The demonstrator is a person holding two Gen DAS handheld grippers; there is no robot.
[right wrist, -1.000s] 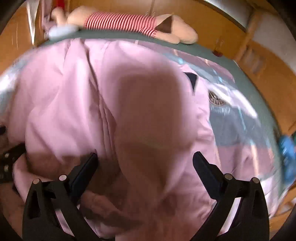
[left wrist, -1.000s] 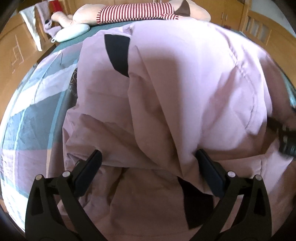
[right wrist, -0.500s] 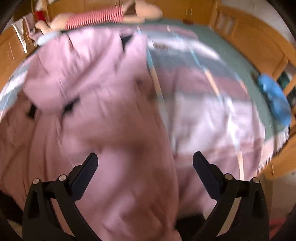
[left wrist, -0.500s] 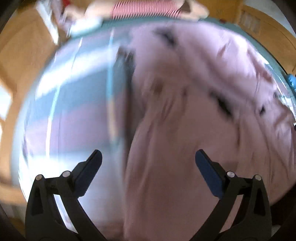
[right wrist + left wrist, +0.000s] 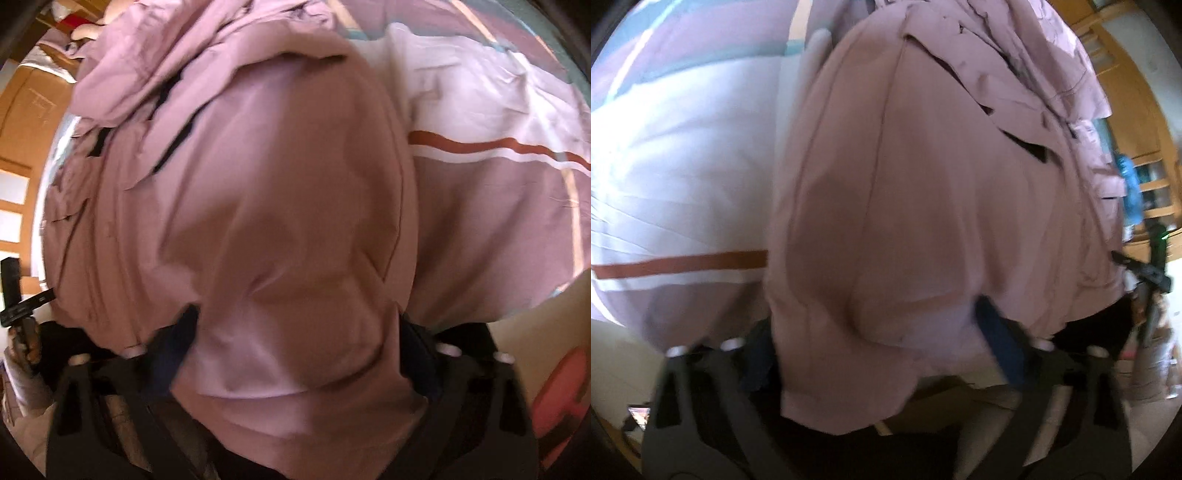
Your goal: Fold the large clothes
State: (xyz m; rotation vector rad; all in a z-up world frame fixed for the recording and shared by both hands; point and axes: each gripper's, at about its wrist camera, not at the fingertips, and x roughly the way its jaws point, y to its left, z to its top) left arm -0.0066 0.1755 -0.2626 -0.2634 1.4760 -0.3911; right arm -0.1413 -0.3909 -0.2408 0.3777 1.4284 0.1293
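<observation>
Pink jacket (image 5: pixel 923 206) between closing grippers — striped bedspread (image 5: pixel 683 166)

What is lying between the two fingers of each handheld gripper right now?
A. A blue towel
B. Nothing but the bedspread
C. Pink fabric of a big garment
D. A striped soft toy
C: in both wrist views a fold of the pink garment drapes between the fingers of the left gripper and the right gripper, whose jaws are closing around it at the edge of the bedspread.
</observation>
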